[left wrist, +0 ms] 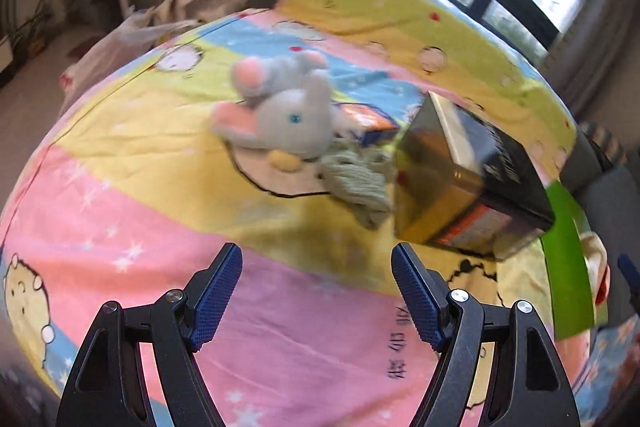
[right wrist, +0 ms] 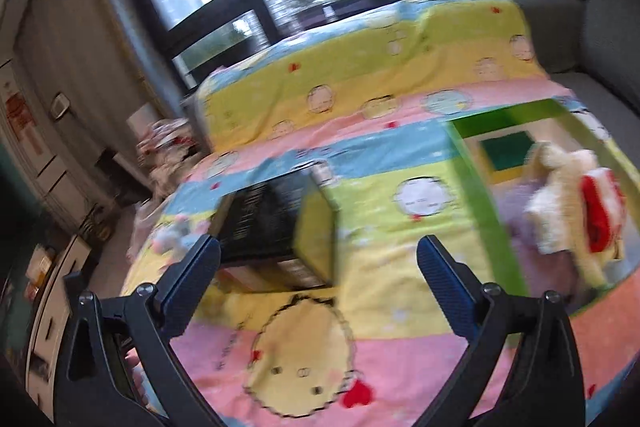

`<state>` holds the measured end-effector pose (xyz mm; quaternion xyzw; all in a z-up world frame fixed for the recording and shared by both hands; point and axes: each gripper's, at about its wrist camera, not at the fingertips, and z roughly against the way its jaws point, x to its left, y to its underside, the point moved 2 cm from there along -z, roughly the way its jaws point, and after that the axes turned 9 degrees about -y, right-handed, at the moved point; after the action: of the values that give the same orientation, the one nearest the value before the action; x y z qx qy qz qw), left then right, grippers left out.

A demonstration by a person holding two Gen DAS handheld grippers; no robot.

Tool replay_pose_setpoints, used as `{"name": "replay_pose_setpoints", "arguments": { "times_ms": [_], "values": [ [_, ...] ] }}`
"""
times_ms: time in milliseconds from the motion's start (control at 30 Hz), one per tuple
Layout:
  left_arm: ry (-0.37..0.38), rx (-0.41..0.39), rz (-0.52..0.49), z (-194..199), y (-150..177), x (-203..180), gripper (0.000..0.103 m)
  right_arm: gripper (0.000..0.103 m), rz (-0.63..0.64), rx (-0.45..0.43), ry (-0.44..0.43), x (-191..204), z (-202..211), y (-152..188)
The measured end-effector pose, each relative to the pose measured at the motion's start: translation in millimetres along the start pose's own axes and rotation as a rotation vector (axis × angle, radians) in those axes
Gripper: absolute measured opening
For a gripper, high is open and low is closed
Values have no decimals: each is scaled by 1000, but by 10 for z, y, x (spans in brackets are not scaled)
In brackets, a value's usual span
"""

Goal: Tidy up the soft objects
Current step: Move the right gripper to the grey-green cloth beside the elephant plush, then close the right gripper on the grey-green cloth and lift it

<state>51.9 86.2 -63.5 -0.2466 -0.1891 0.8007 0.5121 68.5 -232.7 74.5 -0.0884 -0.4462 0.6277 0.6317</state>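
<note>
Gaping wide, both grippers' fingers [left wrist: 224,291] [right wrist: 444,291]; black box [left wrist: 472,183] lettering blurred, unreadable.

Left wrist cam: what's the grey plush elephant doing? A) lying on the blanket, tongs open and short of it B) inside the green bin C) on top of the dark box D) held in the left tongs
A: the grey plush elephant lies on the blanket, beyond the open, empty left tongs.

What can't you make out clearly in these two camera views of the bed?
- Left wrist view: the small blue and orange box is mostly hidden behind the grey plush mouse.
- Left wrist view: the print on the black and gold box is blurred, unreadable.
- Left wrist view: the green bin is cut off at the right edge.
- Right wrist view: the cream plush toy in the bin is motion-blurred.
</note>
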Motion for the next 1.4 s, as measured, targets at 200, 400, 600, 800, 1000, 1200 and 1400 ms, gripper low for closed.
{"name": "replay_pose_setpoints", "arguments": {
  "times_ms": [200,400,600,800,1000,1200,1400],
  "values": [
    [-61,-30,99,34,-95,393,78,80,24,170,-127,700,-654,251],
    [-54,-6,174,-19,-128,656,77,50,21,323,-140,1268,-1417,505],
    [-45,6,247,-20,-160,856,78,47,81,457,-79,1727,-1963,521],
    [-4,40,340,-61,-170,1089,77,45,265,603,69,1810,-2327,425],
    [35,53,365,-71,-188,1134,78,44,494,681,246,1847,-2575,464],
    [39,57,377,-74,-207,1189,77,41,590,780,291,1887,-2819,600],
    [45,65,397,-93,-211,1242,78,28,659,813,361,1846,-2958,709]
  ]
}}
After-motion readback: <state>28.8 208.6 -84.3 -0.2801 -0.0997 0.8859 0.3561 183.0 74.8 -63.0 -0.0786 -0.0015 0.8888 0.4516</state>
